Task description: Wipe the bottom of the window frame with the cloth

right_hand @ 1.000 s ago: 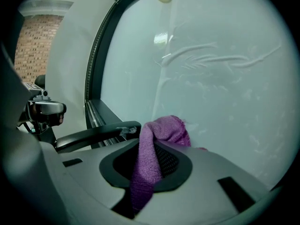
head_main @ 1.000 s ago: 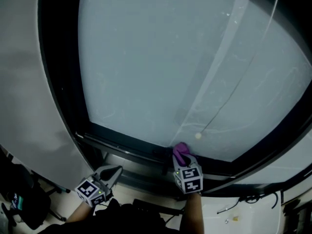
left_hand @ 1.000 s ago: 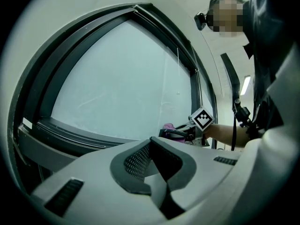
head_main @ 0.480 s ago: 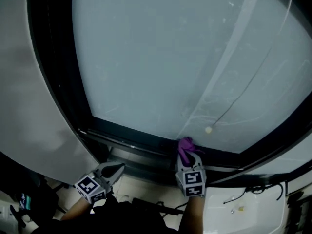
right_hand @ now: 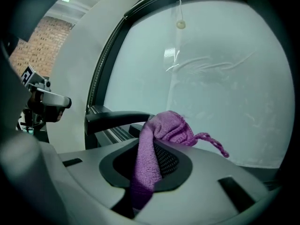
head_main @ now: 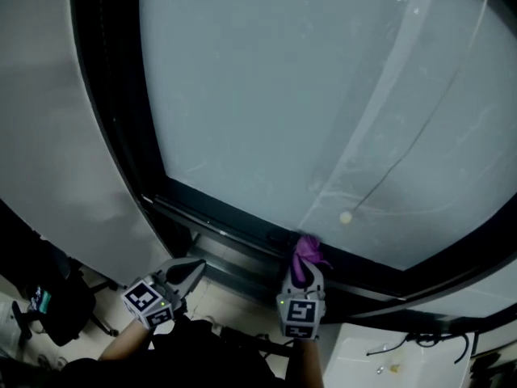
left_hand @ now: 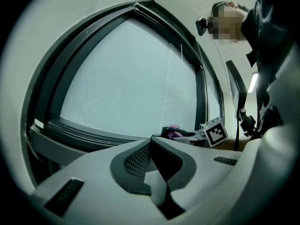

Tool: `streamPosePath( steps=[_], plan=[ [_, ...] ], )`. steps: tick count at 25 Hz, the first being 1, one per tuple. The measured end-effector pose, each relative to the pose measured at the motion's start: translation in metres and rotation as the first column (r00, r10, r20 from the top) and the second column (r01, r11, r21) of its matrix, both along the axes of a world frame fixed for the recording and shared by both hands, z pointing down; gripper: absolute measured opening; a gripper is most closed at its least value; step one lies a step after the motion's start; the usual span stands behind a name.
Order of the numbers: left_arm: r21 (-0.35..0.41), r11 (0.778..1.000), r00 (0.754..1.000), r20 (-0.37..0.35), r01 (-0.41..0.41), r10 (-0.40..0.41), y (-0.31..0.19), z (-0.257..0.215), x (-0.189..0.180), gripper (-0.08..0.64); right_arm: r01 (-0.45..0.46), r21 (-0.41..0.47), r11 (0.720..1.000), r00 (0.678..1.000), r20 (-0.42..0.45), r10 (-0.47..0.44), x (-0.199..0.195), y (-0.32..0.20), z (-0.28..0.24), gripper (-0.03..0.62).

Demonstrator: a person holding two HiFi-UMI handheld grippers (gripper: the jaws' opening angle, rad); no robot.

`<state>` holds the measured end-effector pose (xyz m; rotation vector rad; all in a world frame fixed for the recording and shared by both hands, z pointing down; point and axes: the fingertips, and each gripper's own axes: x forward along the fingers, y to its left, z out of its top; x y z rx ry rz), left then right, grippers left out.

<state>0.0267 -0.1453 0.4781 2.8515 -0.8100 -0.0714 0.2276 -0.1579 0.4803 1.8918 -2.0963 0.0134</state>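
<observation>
From above, two grippers show. The right gripper (head_main: 304, 272) holds one purple cloth (head_main: 306, 252), its bunched end up against the bottom rail of the dark window frame (head_main: 229, 224). The left gripper (head_main: 192, 270) hangs lower and to the left, apart from the frame. One cord bead (head_main: 346, 217) dangles in front of the glass, just above the cloth.

In the left gripper view, its two fingers are pressed together with nothing between them.

In the right gripper view, its two fingers pinch the cloth, which rises between them and bunches above the tips.
</observation>
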Motion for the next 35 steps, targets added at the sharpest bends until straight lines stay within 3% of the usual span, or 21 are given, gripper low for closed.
streamPosePath(
  steps=[3,7,13,18,24,31,35],
  plan=[
    [0.035,0.998,0.998,0.031,0.054,-0.056,0.001,0.000,-0.010,-0.008,-0.019,0.012,1.000,1.000,-0.004,0.019,-0.003,0.002,0.007,0.069],
    [0.070,0.995,0.997,0.015,0.078,-0.079,-0.002,-0.004,-0.014,-0.008,-0.042,0.008,0.999,0.999,-0.002,0.042,-0.009,0.001,0.013,0.069],
    [0.101,0.994,0.999,0.001,-0.034,0.034,-0.011,-0.014,-0.007,-0.008,-0.175,0.016,0.985,0.983,0.063,0.173,-0.008,0.003,0.011,0.069],
    [0.118,0.988,0.995,0.001,-0.104,0.104,-0.020,-0.020,-0.027,-0.008,-0.297,0.031,0.954,0.951,0.103,0.292,-0.016,-0.001,0.010,0.069],
    [0.060,0.991,0.991,-0.047,-0.121,0.124,-0.036,-0.007,-0.058,-0.008,-0.408,0.046,0.912,0.905,0.149,0.398,-0.016,0.002,0.013,0.069],
    [0.063,0.980,0.979,-0.064,-0.188,0.192,-0.052,-0.007,-0.072,-0.008,-0.483,0.071,0.873,0.845,0.301,0.443,-0.037,-0.004,0.015,0.069],
    [0.067,0.972,0.972,-0.056,-0.224,0.228,-0.058,-0.005,-0.078,-0.008,-0.483,0.071,0.873,0.852,0.271,0.449,-0.059,-0.015,0.015,0.067]
  ],
)
